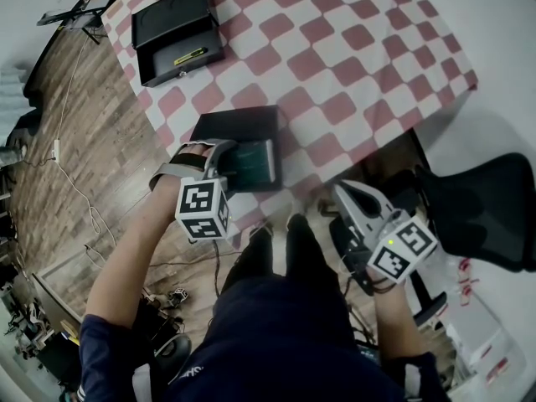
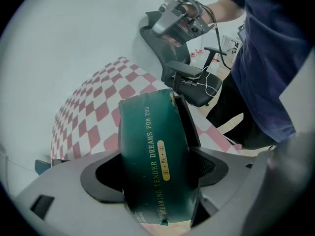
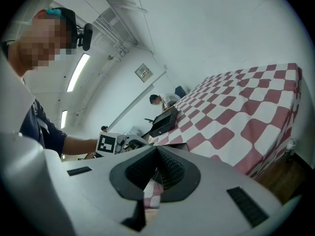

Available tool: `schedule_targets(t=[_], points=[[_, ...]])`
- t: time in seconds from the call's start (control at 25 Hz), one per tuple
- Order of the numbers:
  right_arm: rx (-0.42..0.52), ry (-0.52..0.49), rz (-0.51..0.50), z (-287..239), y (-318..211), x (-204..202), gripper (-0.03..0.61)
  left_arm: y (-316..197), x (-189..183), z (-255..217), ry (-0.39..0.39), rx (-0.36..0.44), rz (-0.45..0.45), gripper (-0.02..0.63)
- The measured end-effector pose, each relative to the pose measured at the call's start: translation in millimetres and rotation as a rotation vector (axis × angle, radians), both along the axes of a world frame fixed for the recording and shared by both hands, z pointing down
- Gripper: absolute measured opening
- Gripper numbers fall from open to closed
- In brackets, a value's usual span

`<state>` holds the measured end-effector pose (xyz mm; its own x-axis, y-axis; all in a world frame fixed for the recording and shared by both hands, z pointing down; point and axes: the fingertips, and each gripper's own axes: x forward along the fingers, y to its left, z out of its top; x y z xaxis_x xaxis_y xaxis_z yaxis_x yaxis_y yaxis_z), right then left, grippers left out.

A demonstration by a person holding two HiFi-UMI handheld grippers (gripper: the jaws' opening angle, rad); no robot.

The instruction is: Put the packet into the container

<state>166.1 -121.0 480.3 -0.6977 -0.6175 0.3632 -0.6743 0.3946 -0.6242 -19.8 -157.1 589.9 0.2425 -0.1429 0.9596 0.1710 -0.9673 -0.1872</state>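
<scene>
My left gripper (image 1: 233, 162) is shut on a dark green packet (image 1: 253, 162) with gold print, seen upright between the jaws in the left gripper view (image 2: 155, 156). The packet sits at the open front of a flat black container (image 1: 239, 131) that lies at the near edge of the checked table; its black wall (image 2: 185, 119) shows just behind the packet. My right gripper (image 1: 345, 193) hangs below the table's edge to the right, shut with nothing between its pads (image 3: 157, 168), well apart from the packet.
A second open black box (image 1: 177, 32) holding a yellow item stands at the table's far left. The red-and-white cloth (image 1: 335, 48) covers the table. A black office chair (image 1: 486, 208) stands at my right. Wooden floor with cables (image 1: 67, 166) lies to the left.
</scene>
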Motion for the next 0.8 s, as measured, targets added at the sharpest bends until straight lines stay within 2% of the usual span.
schedule_targets(t=[0.64, 0.8], points=[[-0.012, 0.004, -0.02, 3.4, 3.7, -0.5, 0.015, 0.9, -0.9, 6.2, -0.033, -0.133, 0.027, 0.434], [-0.002, 0.002, -0.024, 0.2, 2.3, -4.4, 0.015, 0.4, -1.0, 0.4, -0.022, -0.137, 0.009, 0.433]])
